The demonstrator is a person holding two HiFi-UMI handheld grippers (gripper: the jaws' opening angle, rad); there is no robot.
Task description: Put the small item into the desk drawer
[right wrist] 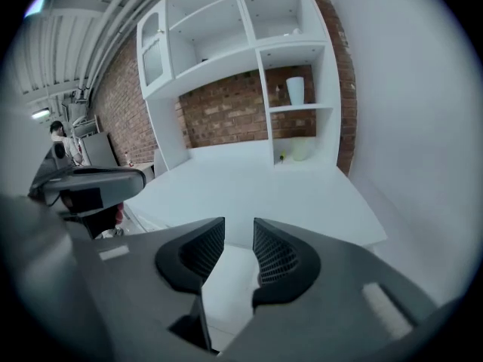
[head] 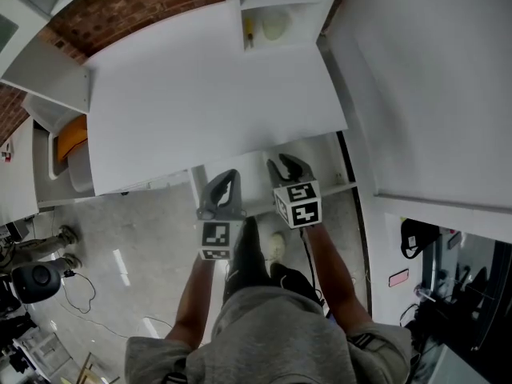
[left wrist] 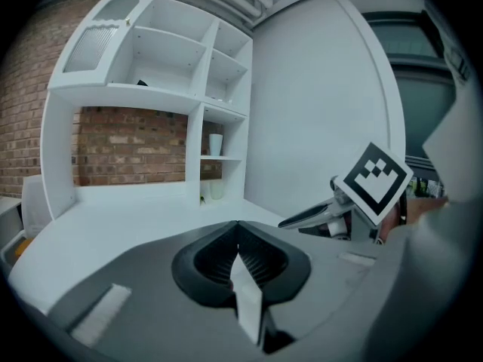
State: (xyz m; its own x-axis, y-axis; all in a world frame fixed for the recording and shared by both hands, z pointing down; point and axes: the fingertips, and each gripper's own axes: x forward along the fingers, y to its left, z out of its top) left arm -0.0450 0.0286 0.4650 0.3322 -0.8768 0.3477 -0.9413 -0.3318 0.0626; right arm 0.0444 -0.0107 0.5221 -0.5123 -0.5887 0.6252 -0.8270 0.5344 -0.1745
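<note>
Both grippers show in the head view; only their own views tell the jaws: left gripper (left wrist: pixel 238 228) together, right gripper (right wrist: pixel 239 228) apart, empty.

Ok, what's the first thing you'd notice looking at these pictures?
The big white desk top fills the middle, with a red brick wall behind it. Just in front of its near edge a person holds two grey grippers with black-and-white marker cubes: the left gripper is shut, and the right gripper is open with nothing in it.
</note>
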